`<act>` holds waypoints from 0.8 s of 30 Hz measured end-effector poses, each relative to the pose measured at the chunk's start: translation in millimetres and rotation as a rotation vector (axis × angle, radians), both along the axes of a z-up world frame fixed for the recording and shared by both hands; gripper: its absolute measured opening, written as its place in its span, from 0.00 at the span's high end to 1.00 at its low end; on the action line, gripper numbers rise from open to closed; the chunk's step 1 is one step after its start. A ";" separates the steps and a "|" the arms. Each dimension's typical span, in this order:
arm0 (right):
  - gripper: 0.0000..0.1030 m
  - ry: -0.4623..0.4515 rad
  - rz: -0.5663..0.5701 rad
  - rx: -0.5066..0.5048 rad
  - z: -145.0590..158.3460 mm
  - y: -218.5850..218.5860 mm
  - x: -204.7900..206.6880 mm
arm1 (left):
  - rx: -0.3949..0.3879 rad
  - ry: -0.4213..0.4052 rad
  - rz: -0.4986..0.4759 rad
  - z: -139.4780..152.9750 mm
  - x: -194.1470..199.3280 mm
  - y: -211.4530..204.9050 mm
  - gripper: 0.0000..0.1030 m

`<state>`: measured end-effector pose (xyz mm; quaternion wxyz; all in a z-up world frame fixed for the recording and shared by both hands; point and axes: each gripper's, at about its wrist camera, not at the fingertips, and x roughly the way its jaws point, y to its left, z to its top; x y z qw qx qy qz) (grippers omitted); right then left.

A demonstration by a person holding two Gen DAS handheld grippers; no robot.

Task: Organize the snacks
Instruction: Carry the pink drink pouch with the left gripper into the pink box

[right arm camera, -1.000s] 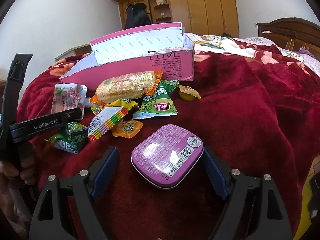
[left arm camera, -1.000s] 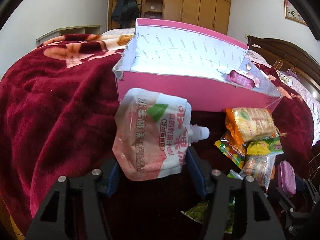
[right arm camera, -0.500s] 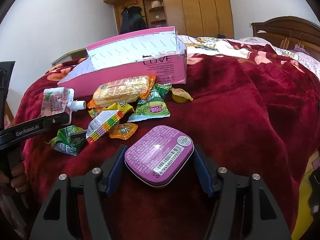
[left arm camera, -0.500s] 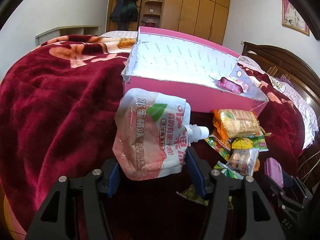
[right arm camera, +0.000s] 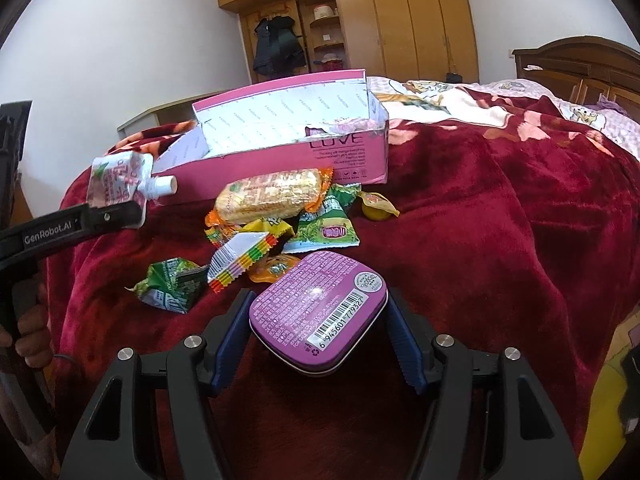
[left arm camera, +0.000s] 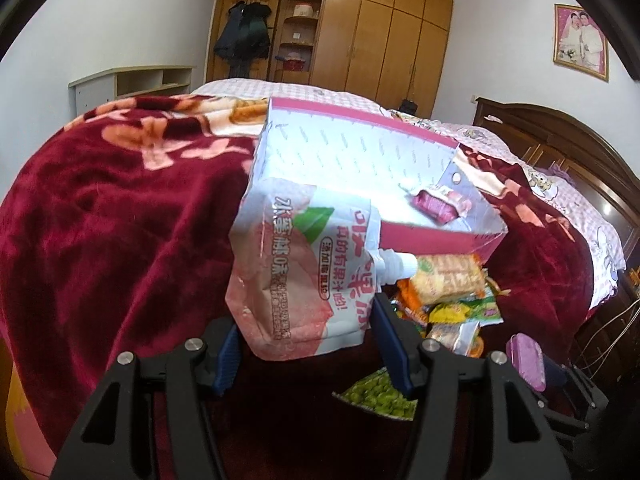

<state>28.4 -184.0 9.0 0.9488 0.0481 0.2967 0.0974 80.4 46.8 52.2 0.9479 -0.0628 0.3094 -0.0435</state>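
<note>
Snacks (right arm camera: 280,216) are mostly piled on the red blanket (right arm camera: 500,240), just near of the pink box (right arm camera: 280,160), which sits open further back on the bed. My left gripper (left arm camera: 306,344) has its blue pads clamped on the bottom of a pink-and-white juice pouch (left arm camera: 304,276), the kind with a white screw cap sticking out to the right. From the right wrist cam the pouch is clearly up off the blanket, at the left end of the box. One small pink wrapped snack (left arm camera: 436,204) is lying inside the box, over at its right end.

My right gripper (right arm camera: 318,336) is closed on a purple tin (right arm camera: 316,312), barcode side up, pads pressing both its sides. Can't say for sure if the tin's bottom is touching the blanket or just clear of it.

In the heap: a long orange-wrapped cracker pack (right arm camera: 272,200) on top, green packets (right arm camera: 332,224) under it, a crumpled green one (right arm camera: 172,284) off to the left, a rainbow-edged sachet (right arm camera: 240,260), and a little yellow jelly cup (right arm camera: 376,208) on the right.
</note>
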 end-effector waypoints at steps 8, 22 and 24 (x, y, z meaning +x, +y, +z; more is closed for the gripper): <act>0.36 0.000 0.008 0.025 11.0 -5.7 4.2 | 0.023 -0.004 -0.001 19.1 27.4 -2.9 0.39; 0.36 0.016 -0.003 0.051 17.2 -21.2 16.3 | 0.060 0.013 -0.005 35.7 102.7 -13.6 0.39; 0.36 0.019 -0.005 0.057 18.1 -24.4 17.9 | 0.084 0.019 0.000 34.7 111.7 -16.6 0.39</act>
